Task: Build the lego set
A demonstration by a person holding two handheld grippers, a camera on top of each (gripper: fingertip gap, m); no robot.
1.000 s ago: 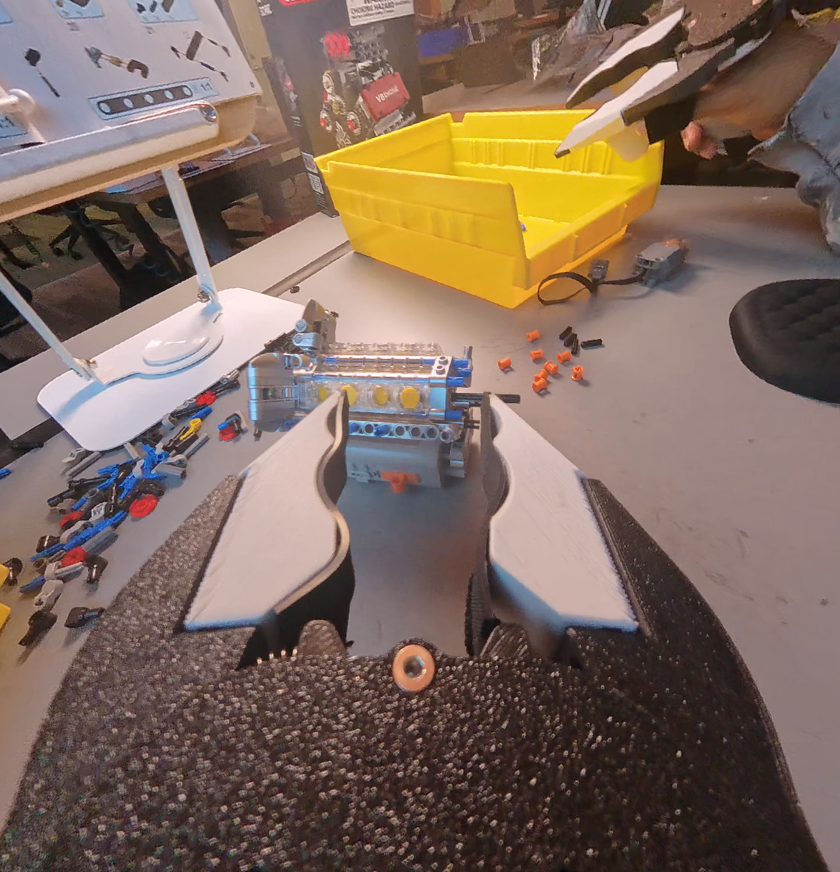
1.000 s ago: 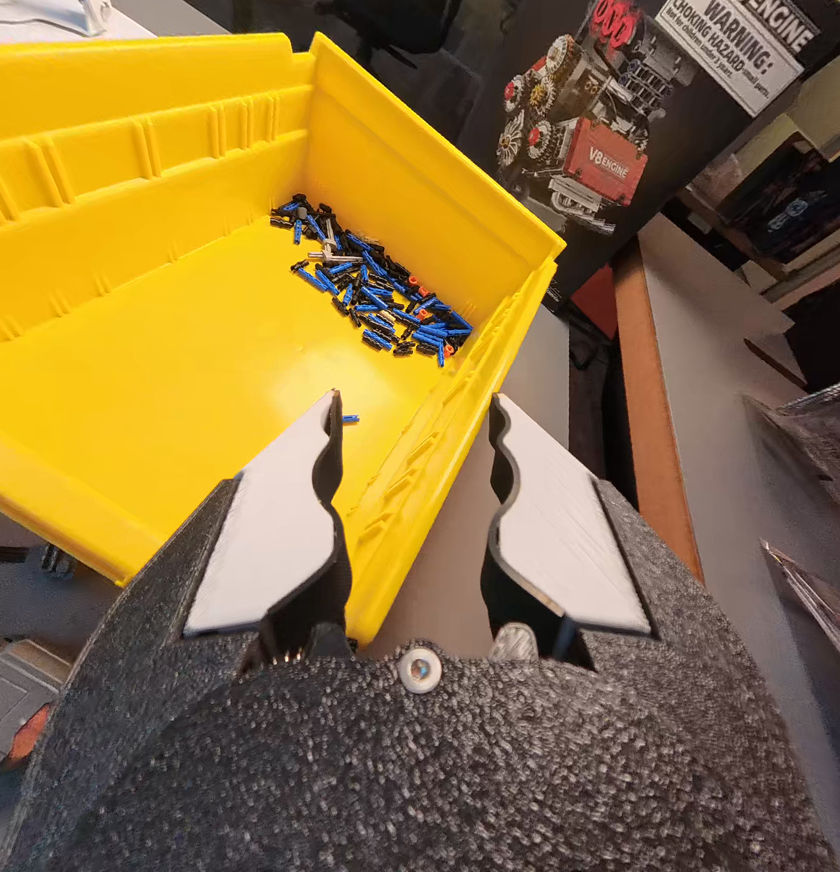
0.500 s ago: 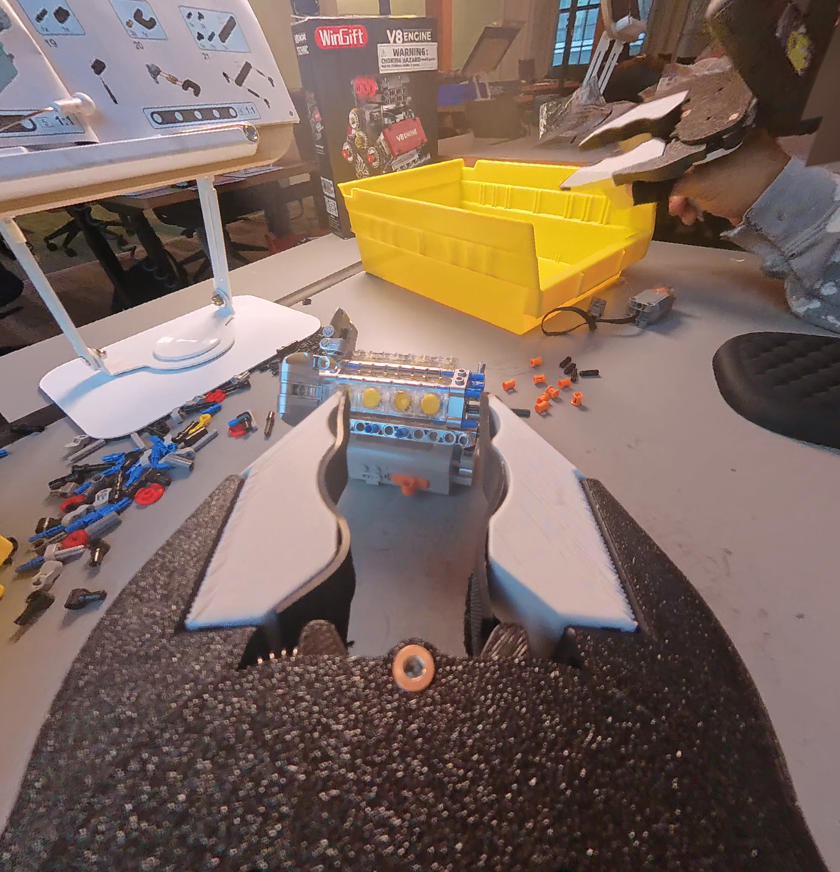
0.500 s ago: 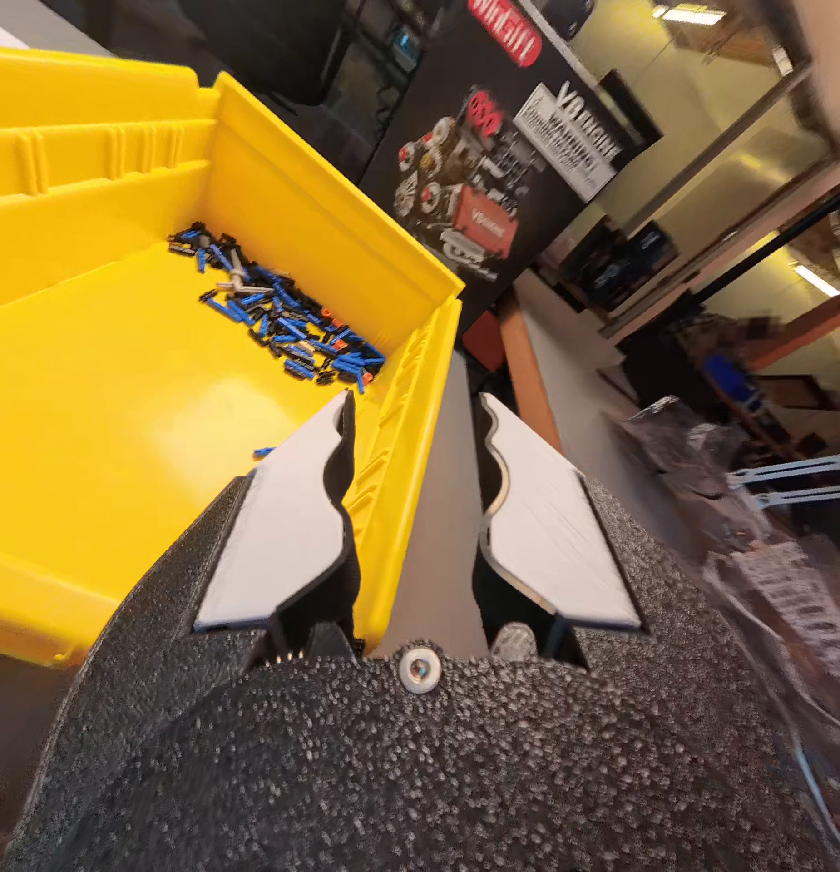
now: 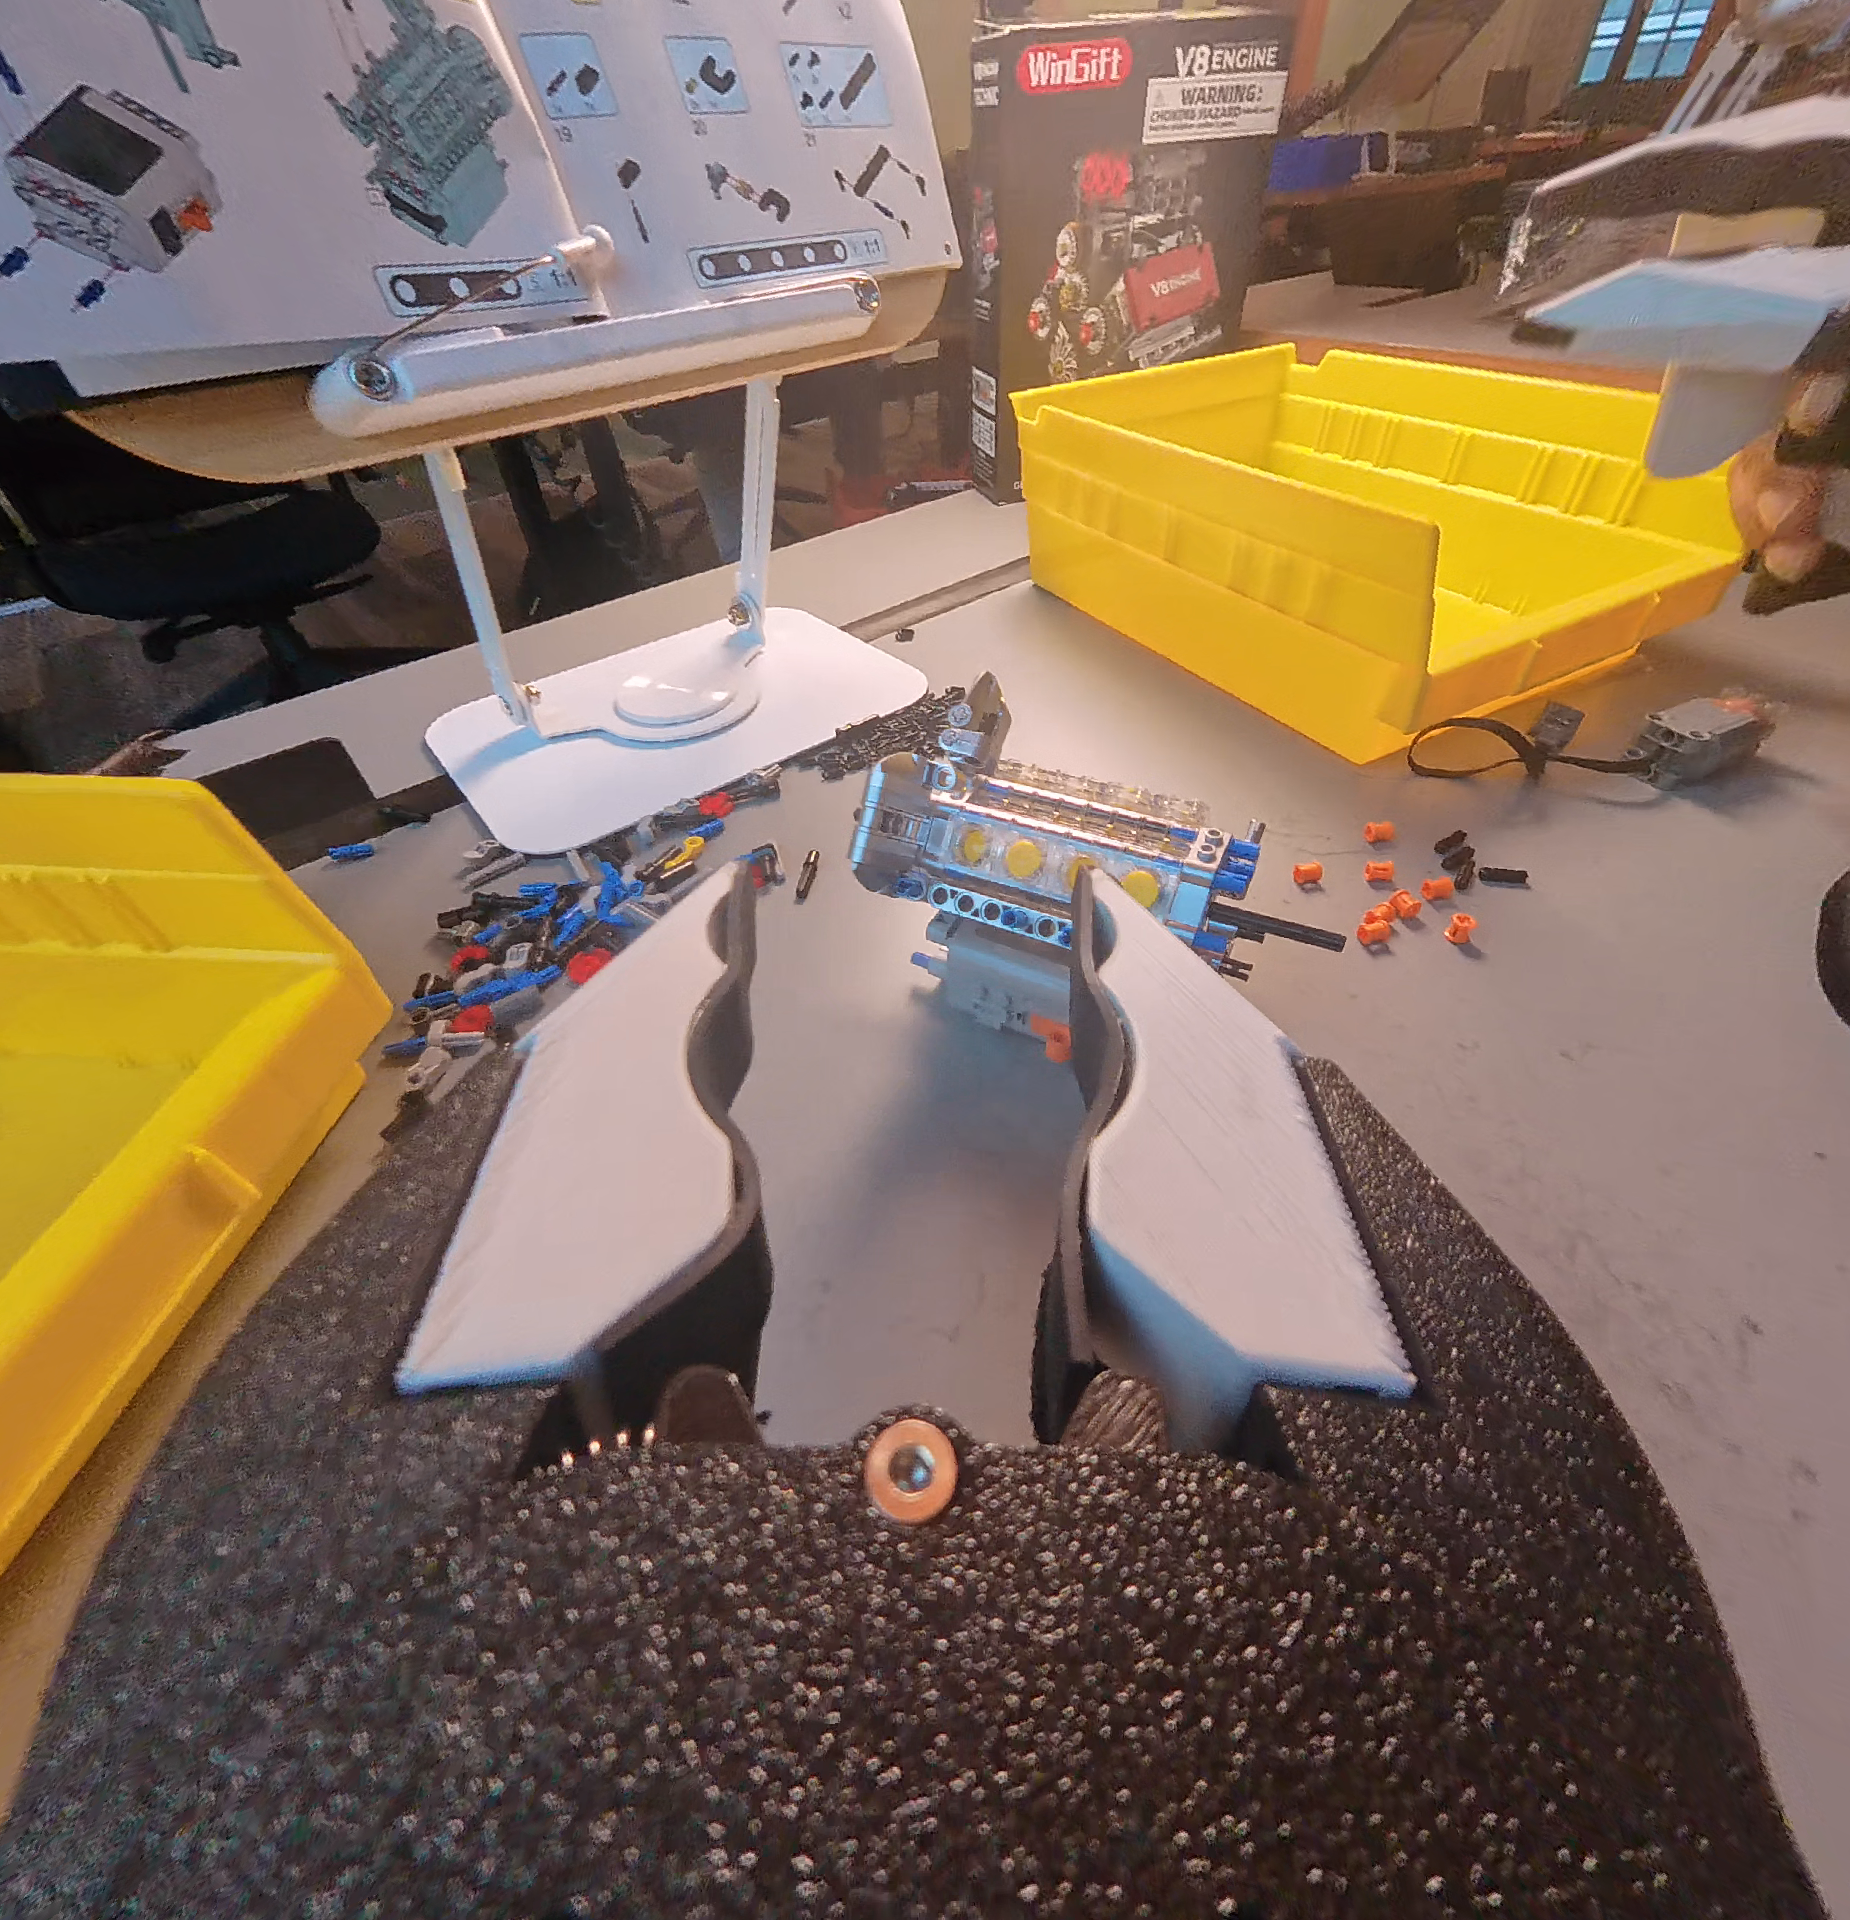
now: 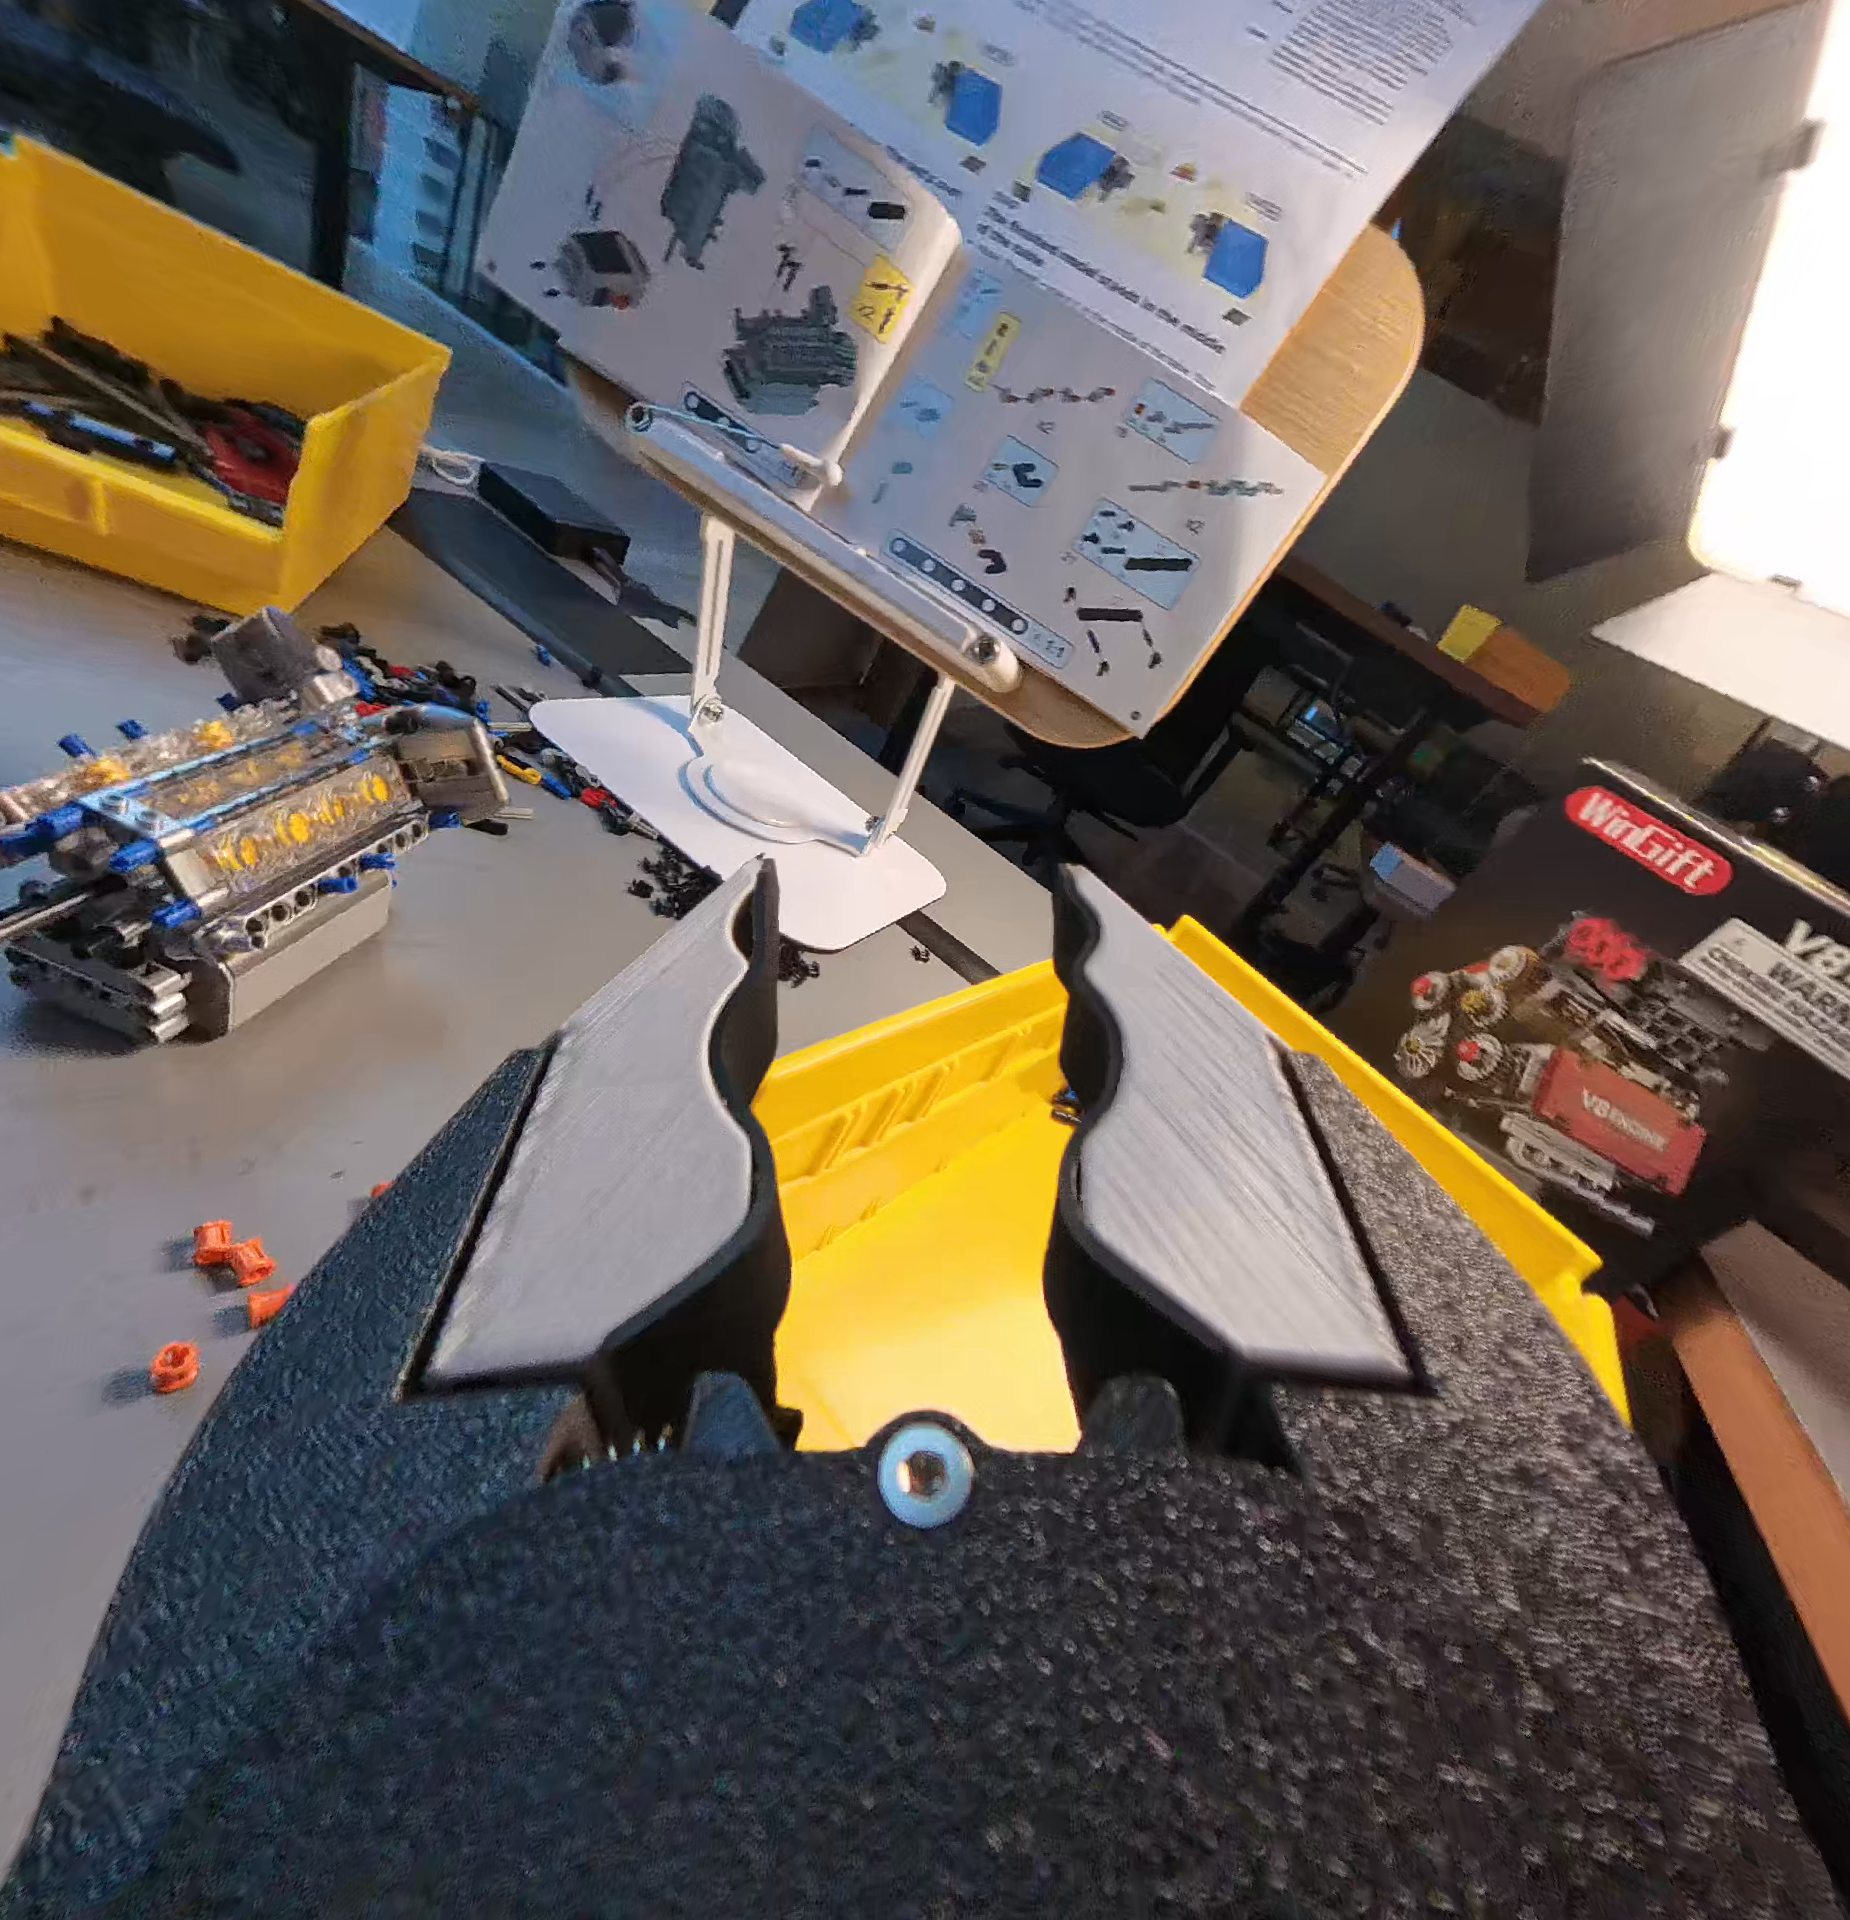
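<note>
- Right gripper (image 6: 910,914) has swung off the pin pile inside the yellow bin (image 6: 1503,1226) and now faces the instruction stand (image 6: 755,800); jaws apart, empty.
- Left gripper (image 5: 905,914) has drifted left of the engine model (image 5: 1046,862); jaws apart, empty.
- Engine model sits on the table (image 5: 1523,1143) near the stand's base, long axis left-right, black axle pointing right toward the orange bushings (image 5: 1388,914).

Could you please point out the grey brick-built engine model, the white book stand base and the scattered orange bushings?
Grey brick-built engine model (image 5: 1046,852), left wrist view, clear cylinder bank.
White book stand base (image 5: 796,675), left wrist view, flat plate.
Scattered orange bushings (image 5: 1404,904), left wrist view, one bushing.
</note>
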